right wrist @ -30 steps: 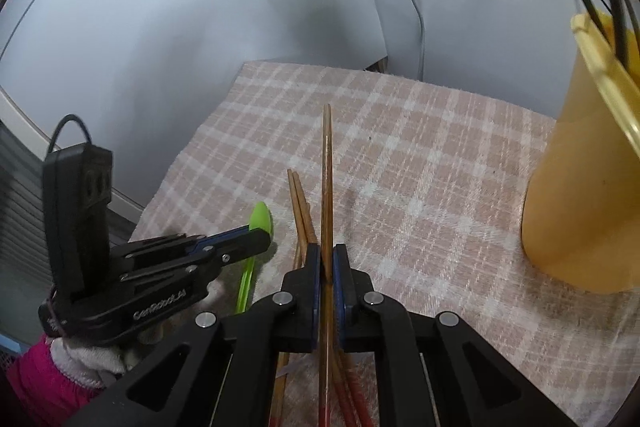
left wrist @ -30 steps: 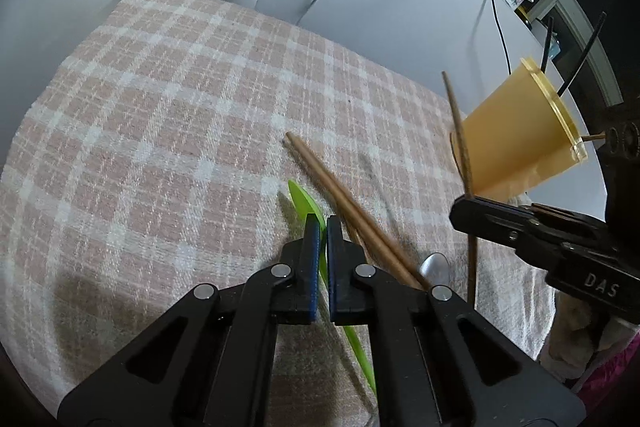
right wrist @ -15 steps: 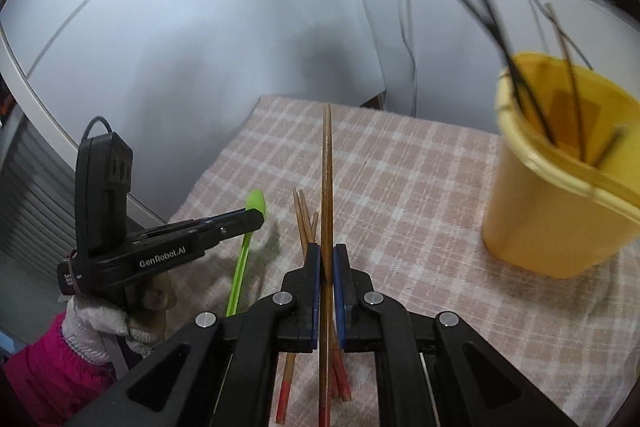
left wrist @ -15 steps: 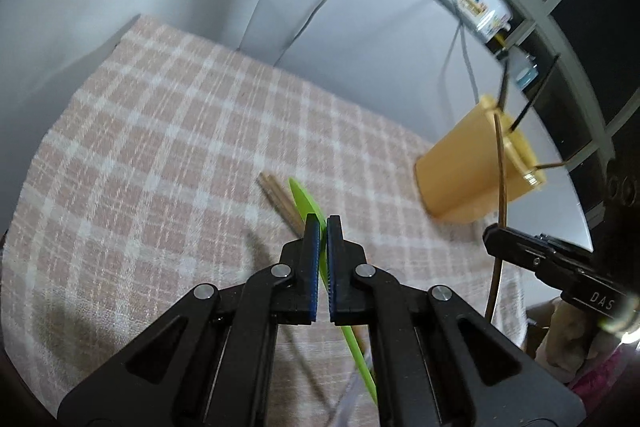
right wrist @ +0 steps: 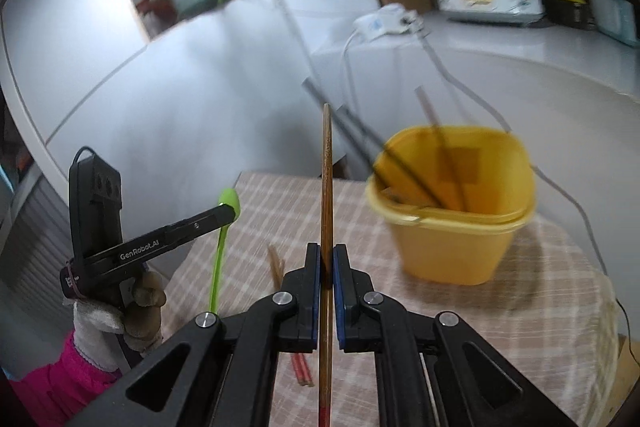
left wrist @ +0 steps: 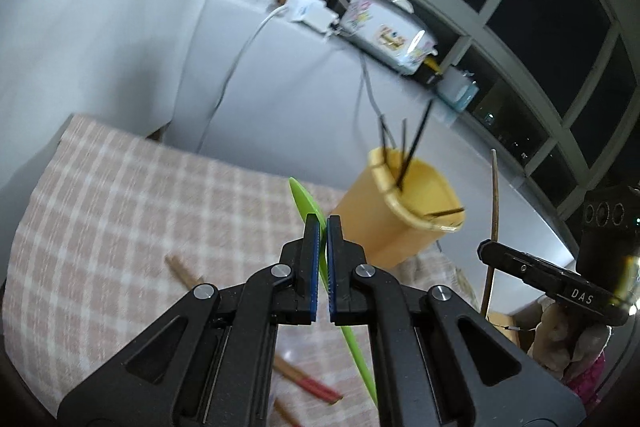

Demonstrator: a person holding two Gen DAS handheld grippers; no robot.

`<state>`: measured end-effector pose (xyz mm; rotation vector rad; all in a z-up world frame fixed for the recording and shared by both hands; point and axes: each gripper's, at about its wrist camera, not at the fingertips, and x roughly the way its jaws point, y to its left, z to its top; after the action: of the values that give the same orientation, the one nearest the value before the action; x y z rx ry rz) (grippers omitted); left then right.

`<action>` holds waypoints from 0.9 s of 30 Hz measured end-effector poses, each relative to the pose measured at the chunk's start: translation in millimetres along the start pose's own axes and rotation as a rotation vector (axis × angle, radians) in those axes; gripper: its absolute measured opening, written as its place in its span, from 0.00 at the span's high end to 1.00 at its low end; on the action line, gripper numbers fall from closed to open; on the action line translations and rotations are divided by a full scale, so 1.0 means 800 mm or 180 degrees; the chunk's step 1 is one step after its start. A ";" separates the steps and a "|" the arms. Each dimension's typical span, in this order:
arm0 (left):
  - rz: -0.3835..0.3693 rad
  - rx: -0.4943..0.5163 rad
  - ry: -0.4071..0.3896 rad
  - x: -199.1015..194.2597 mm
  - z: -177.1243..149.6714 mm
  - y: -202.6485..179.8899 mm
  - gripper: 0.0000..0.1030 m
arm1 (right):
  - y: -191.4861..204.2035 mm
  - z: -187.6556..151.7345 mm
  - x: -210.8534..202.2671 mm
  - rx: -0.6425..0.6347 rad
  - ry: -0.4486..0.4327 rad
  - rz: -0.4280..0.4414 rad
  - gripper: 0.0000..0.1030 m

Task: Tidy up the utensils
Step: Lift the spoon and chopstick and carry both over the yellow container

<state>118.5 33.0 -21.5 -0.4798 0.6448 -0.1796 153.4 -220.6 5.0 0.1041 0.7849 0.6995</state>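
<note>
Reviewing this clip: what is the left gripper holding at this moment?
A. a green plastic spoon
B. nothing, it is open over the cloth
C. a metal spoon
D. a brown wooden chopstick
A: the left gripper is shut on the green spoon, whose bowl sticks out beyond the fingertips; the right wrist view shows the same green spoon in it, while the right gripper holds the brown chopstick.

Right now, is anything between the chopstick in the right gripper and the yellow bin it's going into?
Nothing visible blocks it. The wooden chopstick is shut in the right gripper, and the yellow bin sits open-topped ahead to its right, already holding a few sticks.
</note>
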 end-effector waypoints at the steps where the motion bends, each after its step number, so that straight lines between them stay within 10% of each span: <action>1: -0.0022 0.0031 -0.0028 0.002 0.005 -0.007 0.99 | -0.005 0.003 -0.006 0.0031 -0.0044 -0.0025 0.97; 27: -0.0114 0.0808 -0.0802 0.045 0.136 -0.162 0.99 | -0.082 0.094 -0.045 0.0404 -0.0656 -0.0123 0.97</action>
<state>211.9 -51.5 97.3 -0.2632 0.3605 -0.2273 222.4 -280.8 58.7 0.2713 0.6314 0.5914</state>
